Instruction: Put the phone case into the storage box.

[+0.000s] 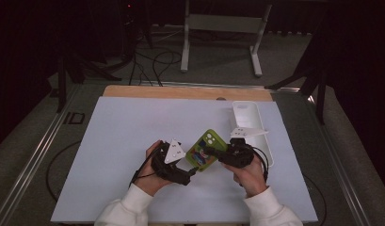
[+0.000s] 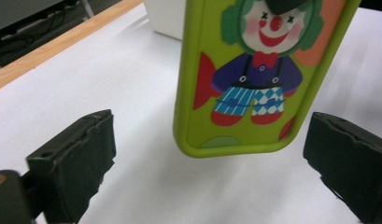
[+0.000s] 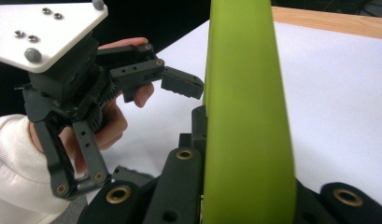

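At the left of the table (image 1: pixel 124 141), the left gripper (image 1: pixel 192 173) rests low in the person's left hand (image 1: pixel 150 176), with its grey three-cornered plate on top. Its jaws stand wide apart and grip nothing; the lower end of the green phone case (image 2: pixel 254 79) hangs just ahead of them, between the two pads but clear of both. The case bears a clown picture on its back and tilts up off the table. To its right, the right gripper (image 1: pixel 218 157) is clamped tight on the case's edge, holding it up from that side. Just beyond the right gripper, toward the table's far right, lies a white tray (image 1: pixel 246 117).
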The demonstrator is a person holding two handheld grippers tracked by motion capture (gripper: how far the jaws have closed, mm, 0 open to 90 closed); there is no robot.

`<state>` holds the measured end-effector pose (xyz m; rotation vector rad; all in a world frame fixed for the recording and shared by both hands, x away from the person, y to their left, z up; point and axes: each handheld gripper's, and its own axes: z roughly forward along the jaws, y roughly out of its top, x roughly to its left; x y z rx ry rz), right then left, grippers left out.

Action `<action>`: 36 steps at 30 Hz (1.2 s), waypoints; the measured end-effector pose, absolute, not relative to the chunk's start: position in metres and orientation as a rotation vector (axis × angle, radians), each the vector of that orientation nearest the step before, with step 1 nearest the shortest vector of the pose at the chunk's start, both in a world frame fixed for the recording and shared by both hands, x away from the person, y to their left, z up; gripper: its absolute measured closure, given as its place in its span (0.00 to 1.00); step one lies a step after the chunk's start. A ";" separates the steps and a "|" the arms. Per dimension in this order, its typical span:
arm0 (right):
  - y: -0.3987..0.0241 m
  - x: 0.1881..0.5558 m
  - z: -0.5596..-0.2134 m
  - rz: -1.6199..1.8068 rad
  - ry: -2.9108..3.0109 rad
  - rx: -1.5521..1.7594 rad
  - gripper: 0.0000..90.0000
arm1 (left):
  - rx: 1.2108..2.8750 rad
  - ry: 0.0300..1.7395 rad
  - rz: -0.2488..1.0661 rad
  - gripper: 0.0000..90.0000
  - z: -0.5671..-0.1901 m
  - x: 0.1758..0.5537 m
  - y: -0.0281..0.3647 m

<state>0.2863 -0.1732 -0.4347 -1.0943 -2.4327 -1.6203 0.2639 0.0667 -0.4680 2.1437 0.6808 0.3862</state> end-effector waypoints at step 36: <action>-0.180 0.273 -0.419 -1.634 -2.513 -0.813 0.99 | 2.101 0.558 0.185 0.11 -0.464 0.266 0.073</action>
